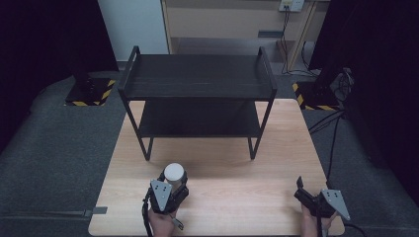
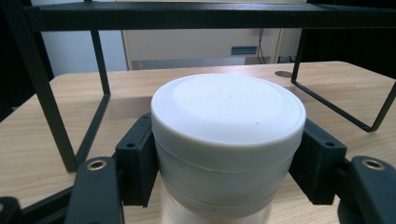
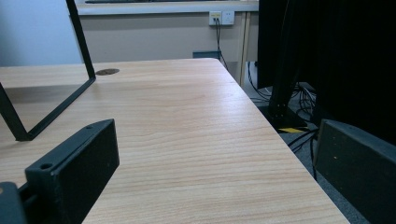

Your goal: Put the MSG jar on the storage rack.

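Now the left gripper [image 1: 170, 183] sits just in front of the black two-tier shelf [image 1: 197, 84], toward its left legs, on the wooden table [image 1: 232, 187]. Its jaws are clenched around a white-lidded jar [image 1: 174, 173]; the left gripper view shows both pads pressed against the jar's sides below the lid. Farther right of the shelf, near the table's front right corner, the right gripper [image 1: 302, 190] rests with its jaws spread wide, nothing between them.
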Demonstrator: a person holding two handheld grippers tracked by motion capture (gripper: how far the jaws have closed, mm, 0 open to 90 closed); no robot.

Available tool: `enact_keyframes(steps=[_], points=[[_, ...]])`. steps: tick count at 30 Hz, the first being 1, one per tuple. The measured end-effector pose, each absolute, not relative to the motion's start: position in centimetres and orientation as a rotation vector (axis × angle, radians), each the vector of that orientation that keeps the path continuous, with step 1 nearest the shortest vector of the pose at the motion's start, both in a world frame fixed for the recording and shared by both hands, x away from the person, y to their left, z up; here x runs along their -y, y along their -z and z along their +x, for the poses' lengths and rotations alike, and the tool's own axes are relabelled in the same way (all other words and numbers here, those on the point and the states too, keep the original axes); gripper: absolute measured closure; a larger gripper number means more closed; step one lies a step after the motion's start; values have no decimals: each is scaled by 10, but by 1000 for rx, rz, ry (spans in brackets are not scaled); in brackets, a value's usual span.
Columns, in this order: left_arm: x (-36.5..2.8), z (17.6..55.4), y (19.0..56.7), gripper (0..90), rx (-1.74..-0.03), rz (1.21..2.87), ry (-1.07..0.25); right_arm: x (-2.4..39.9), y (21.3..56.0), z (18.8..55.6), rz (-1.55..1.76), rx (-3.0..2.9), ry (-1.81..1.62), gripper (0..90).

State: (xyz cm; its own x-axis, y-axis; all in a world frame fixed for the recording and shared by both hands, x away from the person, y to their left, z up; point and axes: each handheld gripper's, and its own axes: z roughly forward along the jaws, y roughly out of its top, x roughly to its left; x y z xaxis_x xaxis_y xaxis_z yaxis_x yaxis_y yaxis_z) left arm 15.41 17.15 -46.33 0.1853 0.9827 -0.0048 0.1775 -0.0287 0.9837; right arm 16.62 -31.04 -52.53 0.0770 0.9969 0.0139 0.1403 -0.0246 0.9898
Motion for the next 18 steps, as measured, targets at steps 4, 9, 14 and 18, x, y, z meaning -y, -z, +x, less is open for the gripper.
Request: enact_keyframes(steps=[4, 9, 14, 18], points=[[-172, 154, 447, 335, -1185, 1394, -1001, 310, 525, 166, 1360, -1248, -1095, 5], [-170, 164, 412, 335, -1197, 1362, -1002, 310, 526, 166, 1358, -1244, -1100, 5], [-166, 177, 384, 334, -1140, 1325, -1036, 310, 526, 166, 1360, -1240, -1100, 5], [-164, 188, 368, 334, -1127, 1320, -1038, 310, 526, 166, 1360, -1240, -1101, 5]])
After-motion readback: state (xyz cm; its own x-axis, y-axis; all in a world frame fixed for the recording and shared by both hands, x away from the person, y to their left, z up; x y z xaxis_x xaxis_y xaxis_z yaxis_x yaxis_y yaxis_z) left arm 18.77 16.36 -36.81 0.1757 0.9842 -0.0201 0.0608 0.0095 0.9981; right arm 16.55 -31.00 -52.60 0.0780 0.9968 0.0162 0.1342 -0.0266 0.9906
